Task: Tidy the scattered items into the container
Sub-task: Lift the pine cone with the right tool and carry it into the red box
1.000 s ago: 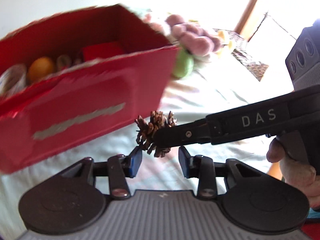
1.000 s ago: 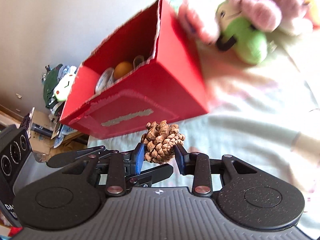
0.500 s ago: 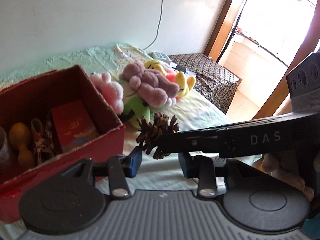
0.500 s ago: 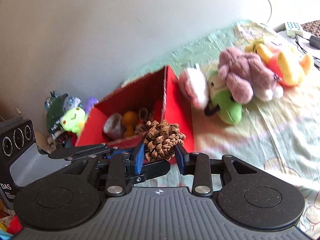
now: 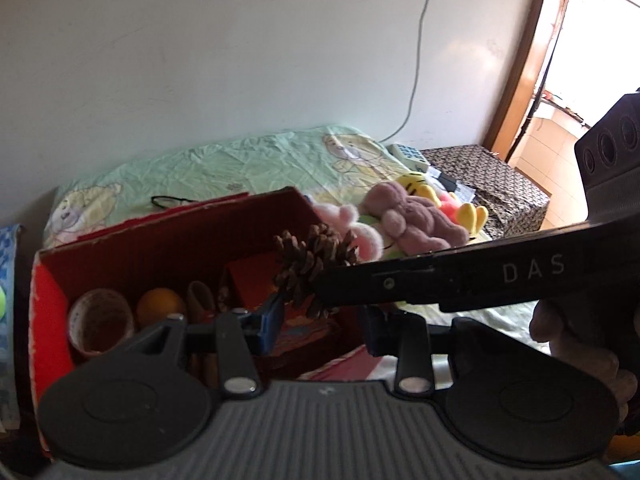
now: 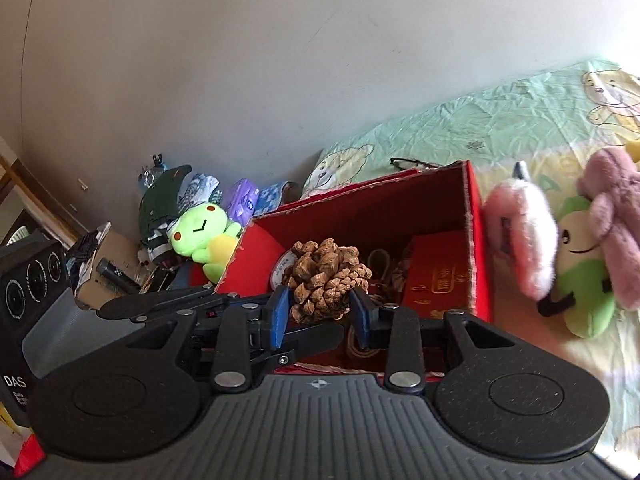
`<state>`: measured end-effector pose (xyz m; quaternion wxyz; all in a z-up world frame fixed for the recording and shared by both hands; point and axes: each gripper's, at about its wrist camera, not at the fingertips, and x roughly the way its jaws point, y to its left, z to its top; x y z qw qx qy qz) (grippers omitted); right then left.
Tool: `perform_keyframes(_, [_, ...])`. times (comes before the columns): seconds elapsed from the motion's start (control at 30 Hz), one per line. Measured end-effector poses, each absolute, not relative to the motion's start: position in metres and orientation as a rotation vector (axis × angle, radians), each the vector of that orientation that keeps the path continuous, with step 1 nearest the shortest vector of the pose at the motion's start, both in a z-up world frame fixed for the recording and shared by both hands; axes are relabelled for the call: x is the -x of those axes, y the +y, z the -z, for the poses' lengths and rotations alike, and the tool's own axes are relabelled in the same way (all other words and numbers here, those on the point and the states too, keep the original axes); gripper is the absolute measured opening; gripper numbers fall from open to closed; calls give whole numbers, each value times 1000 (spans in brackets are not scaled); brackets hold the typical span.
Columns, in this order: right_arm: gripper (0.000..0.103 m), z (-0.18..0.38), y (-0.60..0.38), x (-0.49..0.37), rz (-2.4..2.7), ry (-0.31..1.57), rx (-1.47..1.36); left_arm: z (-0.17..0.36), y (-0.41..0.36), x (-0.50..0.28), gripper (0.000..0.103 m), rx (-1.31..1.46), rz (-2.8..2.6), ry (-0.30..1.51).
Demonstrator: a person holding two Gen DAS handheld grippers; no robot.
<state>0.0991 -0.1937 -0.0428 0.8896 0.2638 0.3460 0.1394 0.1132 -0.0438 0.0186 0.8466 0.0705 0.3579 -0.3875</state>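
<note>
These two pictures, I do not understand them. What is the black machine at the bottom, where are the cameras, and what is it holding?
There is no robot here. A person holds one hand tool in each hand, and each tool has two fingers and its own camera looking forward along them. That is why the black body fills the bottom of both pictures.

In the right tool's view, the right gripper is shut on a pine cone, above an open red box. The left tool's view shows the same cone from the other side; the left gripper holds nothing.

The box stands on a bed with a green sheet. It already contains an orange and a tape roll. Plush toys lie beside it.
</note>
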Motion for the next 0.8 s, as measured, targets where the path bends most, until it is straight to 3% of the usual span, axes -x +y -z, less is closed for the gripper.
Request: perform_keyframes(0.8, [36, 114, -128, -203, -471, 1120, -613, 39, 22, -176, 36, -198, 492, 1017])
